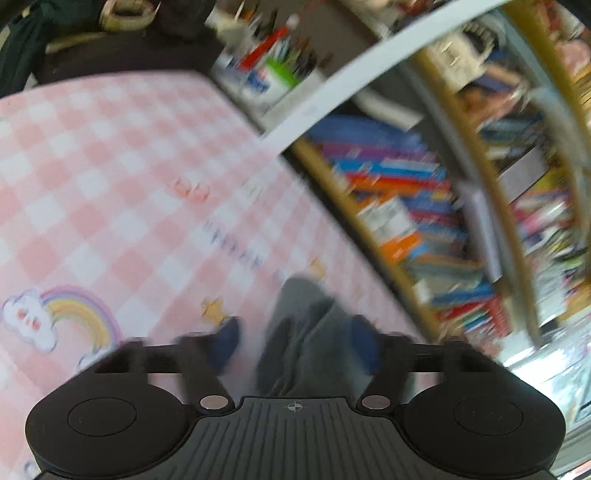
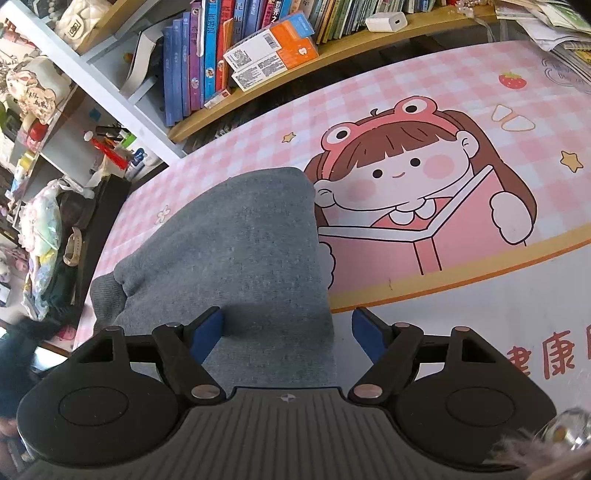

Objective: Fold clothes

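item: grey garment (image 2: 236, 251), knit, lying on a pink checked mat (image 2: 461, 85) that covers the table. in the right wrist view it runs from the near edge, under the gripper, out to a rounded far end beside the printed cartoon girl (image 2: 413, 173); a ribbed cuff or hem bunches at its left side.

right gripper (image 2: 288, 332): jaws apart, blue pads either side of the cloth's near part; left pad over the cloth, right pad beyond its right edge, over the mat. whether either pad touches cannot be told.

left gripper (image 1: 295, 347): view blurred. jaws apart, a bunched fold of the grey cloth (image 1: 310, 332) rising between the pads, against the right one; the left pad stands off from it. a firm grip cannot be confirmed.

surroundings: rainbow-and-cloud print (image 1: 55, 317) on the mat at near left in the left view; bookshelf (image 2: 207, 62) with upright books along the far side; an orange-and-white box (image 2: 273, 51) leaning on the books; a white charger (image 2: 386, 21) on the shelf; cluttered cubbies at left.
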Tool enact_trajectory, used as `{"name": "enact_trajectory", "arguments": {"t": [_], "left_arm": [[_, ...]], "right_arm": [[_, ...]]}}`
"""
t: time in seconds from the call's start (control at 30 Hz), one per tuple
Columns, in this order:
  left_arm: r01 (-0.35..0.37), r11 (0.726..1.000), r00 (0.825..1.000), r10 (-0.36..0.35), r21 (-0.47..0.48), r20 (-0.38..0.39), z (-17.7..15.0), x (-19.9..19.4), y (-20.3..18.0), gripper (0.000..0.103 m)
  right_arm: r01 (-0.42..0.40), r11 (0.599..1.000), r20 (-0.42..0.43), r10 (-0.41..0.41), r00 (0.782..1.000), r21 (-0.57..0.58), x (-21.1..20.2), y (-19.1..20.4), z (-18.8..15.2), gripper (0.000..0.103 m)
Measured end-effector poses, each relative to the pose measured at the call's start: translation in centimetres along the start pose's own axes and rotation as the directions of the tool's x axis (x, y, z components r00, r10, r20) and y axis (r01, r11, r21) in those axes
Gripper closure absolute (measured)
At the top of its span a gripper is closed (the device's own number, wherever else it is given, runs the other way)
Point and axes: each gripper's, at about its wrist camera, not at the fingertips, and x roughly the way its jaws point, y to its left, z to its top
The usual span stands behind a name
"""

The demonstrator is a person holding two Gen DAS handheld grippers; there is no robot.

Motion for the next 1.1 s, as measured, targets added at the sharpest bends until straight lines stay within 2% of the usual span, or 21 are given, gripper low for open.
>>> {"name": "enact_trajectory", "arguments": {"t": [0.2, 0.47, 0.57, 0.8, 1.0, 1.1], "left_arm": [[-0.042, 0.999, 0.992, 0.044, 0.019, -0.118, -0.4, 2.3, -0.2, 0.029], [-0.032, 0.998, 0.981, 0.043, 0.061, -0.187, -1.3, 4.5, -0.6, 0.029], [-0.022, 0.998, 0.976, 0.033, 0.052, -0.215, -1.4, 5.3, -0.6, 0.029], [0.007, 0.999, 0.959, -0.021, -0.052, -0.284, -1.5, 7.1, 0.4, 0.029], [0.014, 0.999, 0.951, -0.029, -0.050, -0.308, -1.5, 7.8, 0.2, 0.030], [0.013, 0.999, 0.948, -0.024, -0.038, -0.318, -1.5, 7.9, -0.1, 0.032]], "right_arm": [[0.002, 1.000, -0.003, -0.002, 1.000, -0.004, 0.2, 0.1, 0.1, 0.028], [-0.005, 1.000, -0.013, 0.005, 1.000, 0.017, 0.6, -0.3, 0.2, 0.028], [-0.018, 0.999, -0.018, 0.019, 1.000, 0.037, 0.9, -0.6, 0.3, 0.028], [-0.080, 0.984, -0.039, 0.087, 0.995, 0.160, 2.1, -1.8, 1.0, 0.028], [-0.099, 0.981, -0.050, 0.109, 0.993, 0.169, 2.6, -1.9, 1.2, 0.030], [-0.105, 0.981, -0.058, 0.116, 0.992, 0.161, 2.8, -1.8, 1.3, 0.037]]}}
